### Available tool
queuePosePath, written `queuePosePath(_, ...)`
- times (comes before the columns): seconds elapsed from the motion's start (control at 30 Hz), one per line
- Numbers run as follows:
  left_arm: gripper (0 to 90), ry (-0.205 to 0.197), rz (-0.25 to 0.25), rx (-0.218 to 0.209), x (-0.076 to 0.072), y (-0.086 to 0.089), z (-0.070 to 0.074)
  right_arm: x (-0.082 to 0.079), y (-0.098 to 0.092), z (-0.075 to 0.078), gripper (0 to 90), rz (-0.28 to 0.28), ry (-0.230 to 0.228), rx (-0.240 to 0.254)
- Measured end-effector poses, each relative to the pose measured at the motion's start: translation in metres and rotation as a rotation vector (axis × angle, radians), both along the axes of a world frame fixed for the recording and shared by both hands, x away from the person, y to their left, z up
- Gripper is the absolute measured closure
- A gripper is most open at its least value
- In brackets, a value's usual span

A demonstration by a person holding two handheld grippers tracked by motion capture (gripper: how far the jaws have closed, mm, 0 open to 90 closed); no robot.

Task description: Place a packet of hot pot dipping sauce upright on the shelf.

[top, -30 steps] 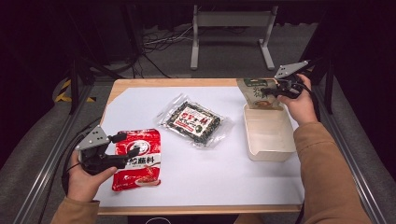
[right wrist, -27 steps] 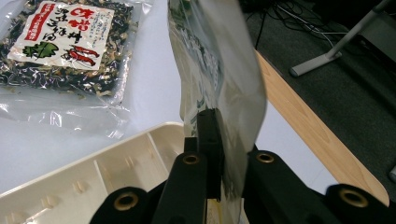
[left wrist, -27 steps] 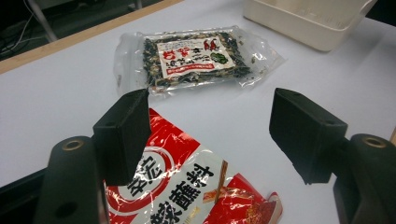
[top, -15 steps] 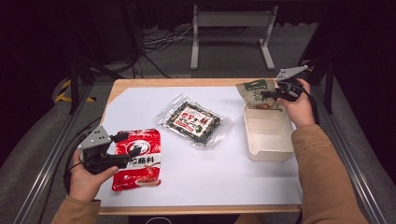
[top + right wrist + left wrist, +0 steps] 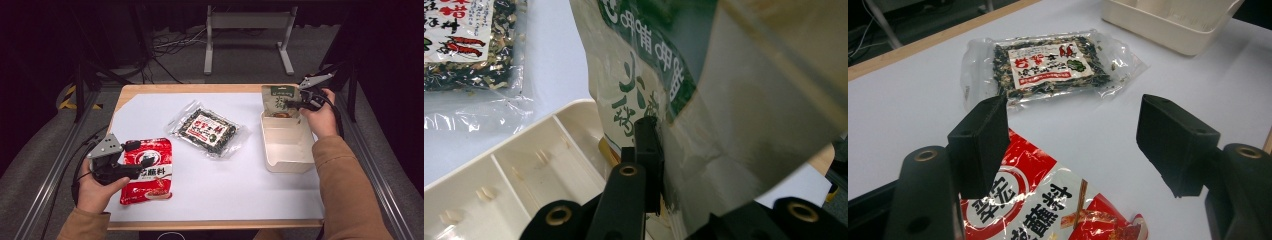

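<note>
A: Dark room, white sheet (image 5: 215,185) over a wood table (image 5: 200,88). Where's the right gripper (image 5: 294,104)?
B: Far right corner, over the tray's (image 5: 286,164) far end. Jaws clamped on the green pouch (image 5: 280,101), seen close in the right gripper view (image 5: 684,100). Pouch hangs roughly upright, its lower edge at the tray's far end; contact can't be told.
A: Tray?
B: Beige, with dividers (image 5: 514,185), on the sheet's right side.
A: Left gripper (image 5: 141,155)?
B: Near left, jaws wide apart, over the top of the red packet (image 5: 149,172). In the left gripper view the packet (image 5: 1048,210) lies flat under the gap, nothing pinched.
A: Anything else?
B: Clear bag (image 5: 207,129) of dark dried stuff, red-and-white label, flat mid-table between packet and tray, apart from both. Metal stand (image 5: 247,25) on the floor beyond.
</note>
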State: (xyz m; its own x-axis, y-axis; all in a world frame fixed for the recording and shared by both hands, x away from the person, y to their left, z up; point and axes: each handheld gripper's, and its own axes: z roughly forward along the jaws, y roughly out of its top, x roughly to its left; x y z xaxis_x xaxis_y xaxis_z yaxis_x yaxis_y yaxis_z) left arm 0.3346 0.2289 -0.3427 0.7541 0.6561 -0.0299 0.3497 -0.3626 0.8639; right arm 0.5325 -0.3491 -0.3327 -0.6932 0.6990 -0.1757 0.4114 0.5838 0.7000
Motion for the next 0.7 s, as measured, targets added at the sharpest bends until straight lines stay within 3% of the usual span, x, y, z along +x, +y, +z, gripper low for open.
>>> queuePosePath(0.37, 29.6, -0.003, -0.003, 0.002, 0.002, -0.001, -0.001, -0.002, 0.005, -0.003, 85.9, -0.031, 0.002, -0.046)
queuePosePath(0.47, 29.3, 0.001, 0.000, 0.002, 0.003, -0.001, -0.001, -0.004, 0.008, -0.001, 73.9, -0.041, -0.010, -0.038)
queuePosePath(0.53, 29.3, 0.001, 0.001, 0.004, 0.005, -0.001, -0.001, -0.007, 0.009, 0.002, 62.9, -0.079, -0.027, -0.048)
queuePosePath(0.7, 28.9, -0.003, 0.006, 0.011, 0.009, -0.002, -0.001, -0.012, 0.006, 0.009, 46.8, -0.122, -0.058, 0.000)
